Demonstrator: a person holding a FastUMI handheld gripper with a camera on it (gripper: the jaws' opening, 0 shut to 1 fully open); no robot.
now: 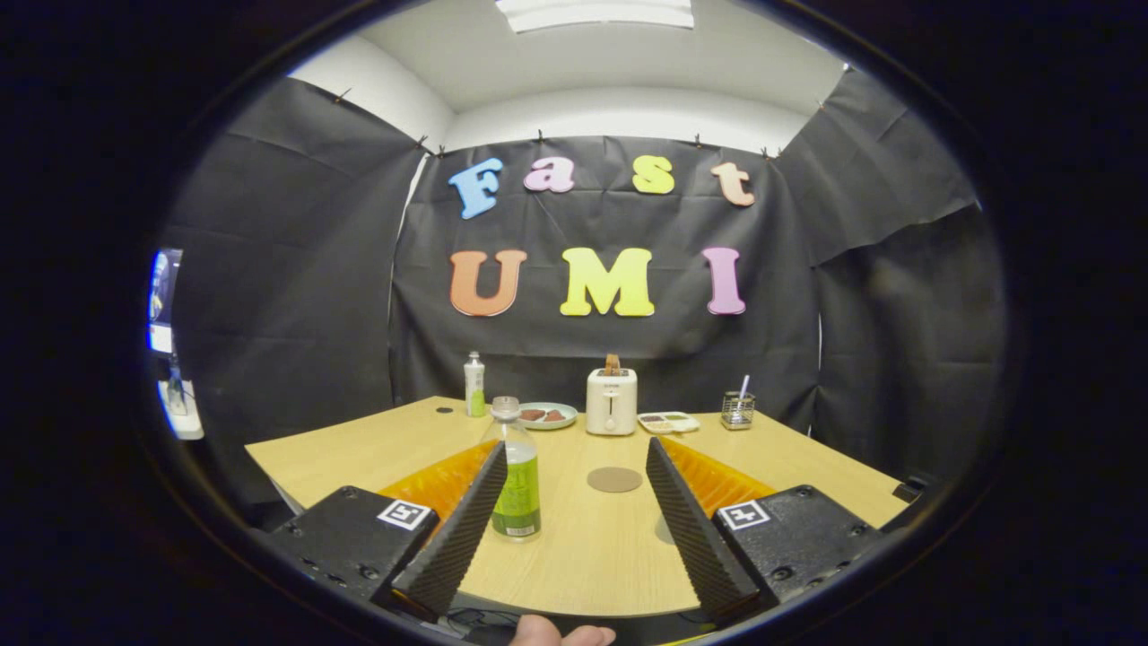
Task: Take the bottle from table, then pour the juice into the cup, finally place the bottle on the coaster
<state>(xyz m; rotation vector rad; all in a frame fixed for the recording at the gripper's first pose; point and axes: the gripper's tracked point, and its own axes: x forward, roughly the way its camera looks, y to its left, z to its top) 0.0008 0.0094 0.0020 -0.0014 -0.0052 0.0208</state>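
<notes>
Spreading pale, smooth wood-grain table [574,556] beneath. Holding gripper [574,467] wide, ridged black fingers [462,529] gripping nothing. Standing upright toward the near edge, just inside the left finger: clear plastic bottle [514,475], green label, pale cap. Lying flat beyond, toward the middle: round brown coaster [614,479]. Probably best shifting left, centring the bottle, closing on its waist.

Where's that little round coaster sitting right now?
The coaster lies flat on the table, ahead of the open jaws, right of the juice bottle and before the toaster.
</notes>
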